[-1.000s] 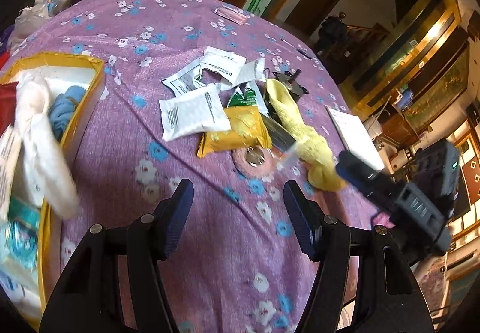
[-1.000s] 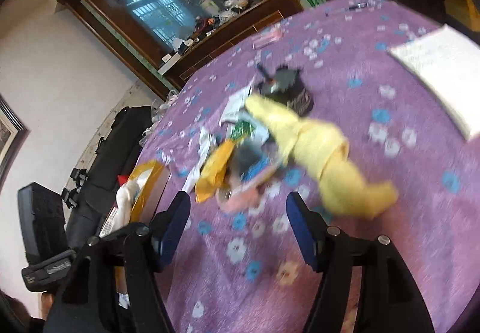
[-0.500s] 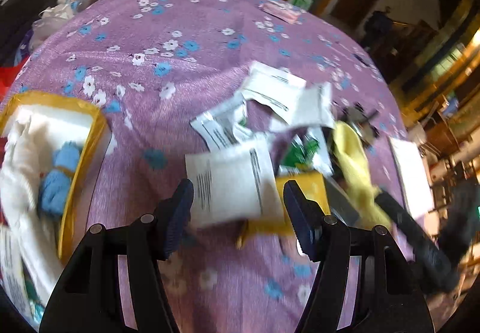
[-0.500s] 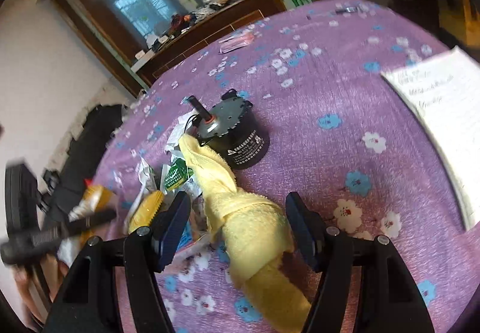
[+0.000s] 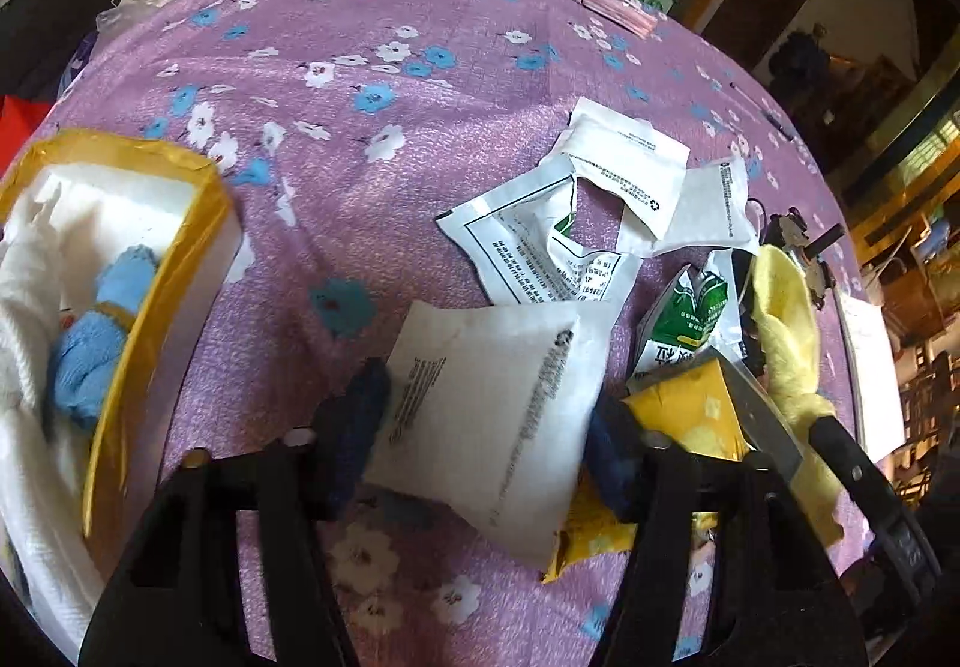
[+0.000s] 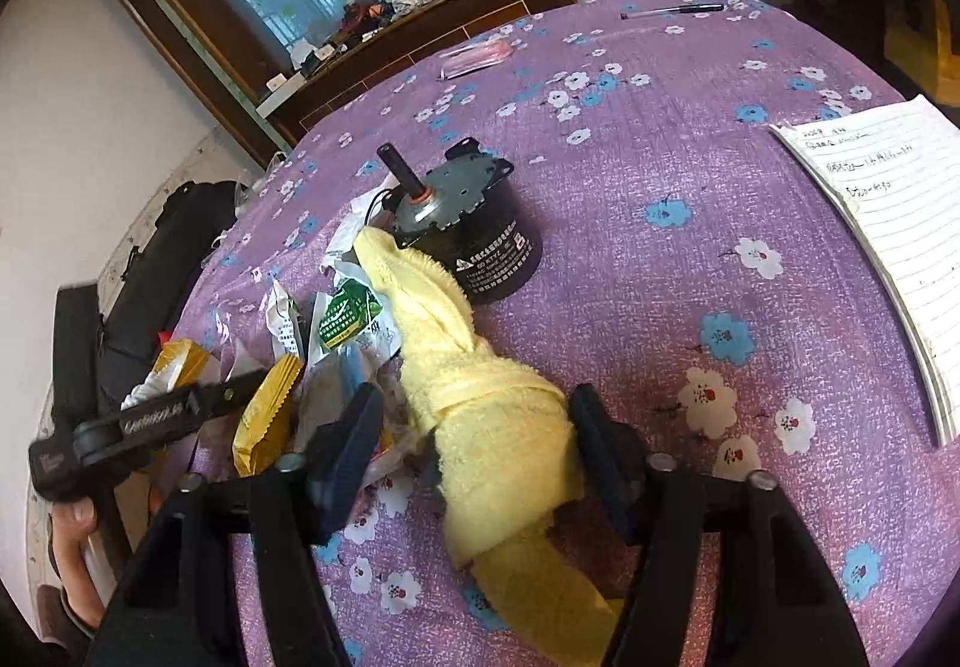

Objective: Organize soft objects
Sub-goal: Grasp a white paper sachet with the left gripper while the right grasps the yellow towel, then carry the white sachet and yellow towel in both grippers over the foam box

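Purple cloth printed with white and blue flowers covers the table in both views. Left wrist view: the left gripper has just been closing, and its two fingers now bracket a white packet whose side edges meet the pads; whether they press firmly cannot be told. Only this view shows the yellow-rimmed box at left, holding a blue cloth and white fabric. Beyond the packet lie more white sachets, a green-printed sachet and a yellow pouch, partly under the packet. The yellow towel runs along the right side, with the right gripper's dark finger crossing it.

Right wrist view: the right gripper has also just been closing; the rolled yellow towel lies between its fingers, the right finger touching it and the left finger apparently just short of it. Only this view shows clearly the black motor against the towel's far end, the lined notebook at right, a pen at the far edge, and the left gripper's body held in a hand. The sachet heap crowds the towel's left flank, just beside the left finger.
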The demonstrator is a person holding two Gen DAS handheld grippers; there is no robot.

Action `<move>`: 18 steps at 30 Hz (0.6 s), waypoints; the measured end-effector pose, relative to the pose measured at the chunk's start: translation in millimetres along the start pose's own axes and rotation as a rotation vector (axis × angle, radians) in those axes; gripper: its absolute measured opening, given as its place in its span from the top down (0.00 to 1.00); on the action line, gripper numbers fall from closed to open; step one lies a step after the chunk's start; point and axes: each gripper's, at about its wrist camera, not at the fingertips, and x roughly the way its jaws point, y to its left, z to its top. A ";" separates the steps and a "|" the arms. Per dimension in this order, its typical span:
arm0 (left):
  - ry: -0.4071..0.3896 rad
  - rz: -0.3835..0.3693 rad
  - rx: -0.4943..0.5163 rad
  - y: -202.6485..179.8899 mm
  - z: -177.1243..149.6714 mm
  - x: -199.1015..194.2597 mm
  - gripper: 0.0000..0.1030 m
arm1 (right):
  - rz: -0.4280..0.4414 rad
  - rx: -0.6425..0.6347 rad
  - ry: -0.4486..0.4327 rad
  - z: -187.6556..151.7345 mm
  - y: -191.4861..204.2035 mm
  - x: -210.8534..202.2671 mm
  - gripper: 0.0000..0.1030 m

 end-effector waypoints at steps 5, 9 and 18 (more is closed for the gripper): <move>-0.020 0.046 0.007 3.4 -4.4 -8.6 0.86 | 0.002 0.004 -0.006 -0.2 -1.9 -2.6 0.64; -0.032 -0.030 -0.014 7.8 -12.6 -27.9 0.93 | -0.005 -0.022 -0.015 0.1 2.2 -4.0 0.68; -0.048 -0.219 0.002 3.3 -45.9 -84.7 0.93 | 0.046 -0.039 -0.089 -3.0 7.0 -19.9 0.71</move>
